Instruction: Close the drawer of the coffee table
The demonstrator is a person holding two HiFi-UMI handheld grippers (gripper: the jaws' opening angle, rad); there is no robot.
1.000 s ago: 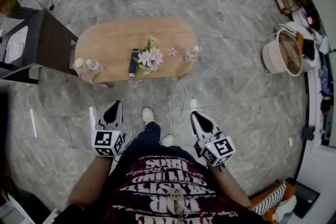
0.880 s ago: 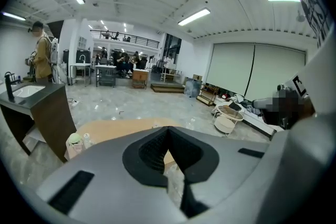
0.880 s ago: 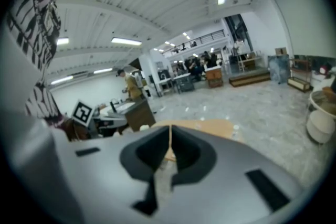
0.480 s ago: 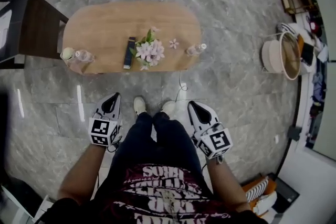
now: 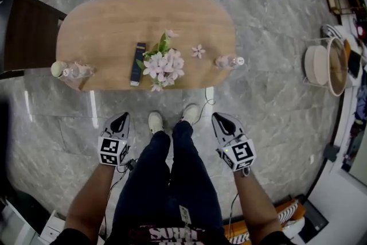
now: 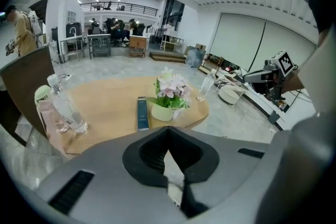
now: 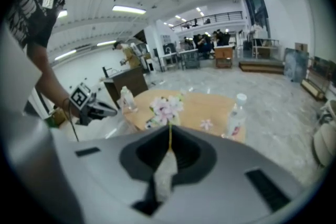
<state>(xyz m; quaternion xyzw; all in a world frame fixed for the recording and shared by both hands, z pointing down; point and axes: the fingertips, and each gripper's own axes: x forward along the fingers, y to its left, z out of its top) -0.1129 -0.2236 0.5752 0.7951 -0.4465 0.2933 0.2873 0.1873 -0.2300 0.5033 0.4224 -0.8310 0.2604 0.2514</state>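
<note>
Just approaching the oval wooden desk point(image 5: 114, 20).
Holding left gripper point(image 5: 119, 121) and right gripper point(image 5: 219, 121) short of it, fingers clenched empty; next, reaching the pinkish drawer point(image 5: 73, 82) seemingly jutting at its near-left corner and pushing in.

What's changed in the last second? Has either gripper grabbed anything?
The person has stepped up to the coffee table; both feet now stand side by side by its near edge. Nothing was taken hold of: the left gripper and right gripper stay shut and empty, short of the table. The remote, flowers and two bottles have not moved.
</note>
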